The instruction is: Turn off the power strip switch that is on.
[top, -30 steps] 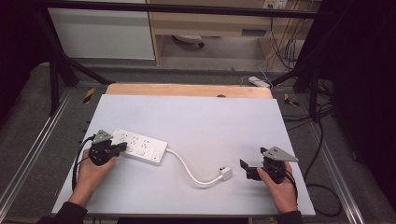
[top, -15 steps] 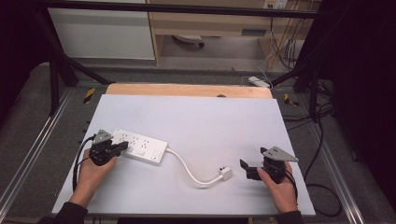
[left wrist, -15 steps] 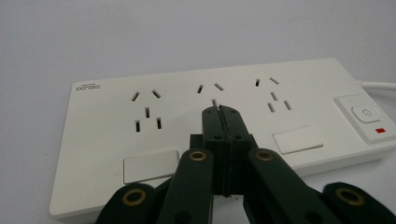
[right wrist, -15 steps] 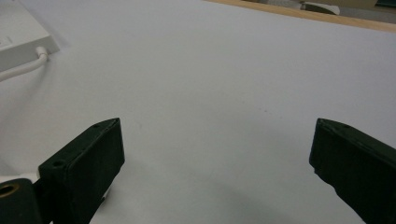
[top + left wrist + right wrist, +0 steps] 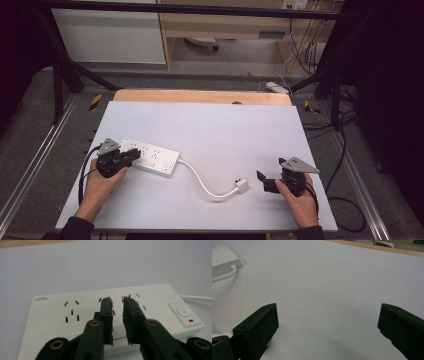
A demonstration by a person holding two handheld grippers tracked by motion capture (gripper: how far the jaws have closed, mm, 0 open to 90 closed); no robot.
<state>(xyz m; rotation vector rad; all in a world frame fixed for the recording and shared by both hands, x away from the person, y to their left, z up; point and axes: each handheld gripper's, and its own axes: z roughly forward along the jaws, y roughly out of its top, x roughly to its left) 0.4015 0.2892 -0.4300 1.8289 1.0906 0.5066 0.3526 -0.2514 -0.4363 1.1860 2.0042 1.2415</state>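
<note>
Nothing has shifted: both hands stay put. Left tool (image 5: 117, 322), jaws nearly together over the near edge of the white plastic power strip (image 5: 150, 156), grips nothing. Right tool (image 5: 270, 182) gapes wide just beside the white plug (image 5: 242, 186). Rigid, light, smooth strip; I judge its long edges best.

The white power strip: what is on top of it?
The left hand-held gripper reaches over the white power strip, jaws nearly closed, hiding some sockets. Whether they touch it is unclear.

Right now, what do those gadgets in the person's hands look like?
Both the left gripper and the right gripper are black, with two flat jaws on arms with brass-ringed pivots. Each carries a grey three-cornered plate and trails a black cable. The person's sleeves are dark.
</note>
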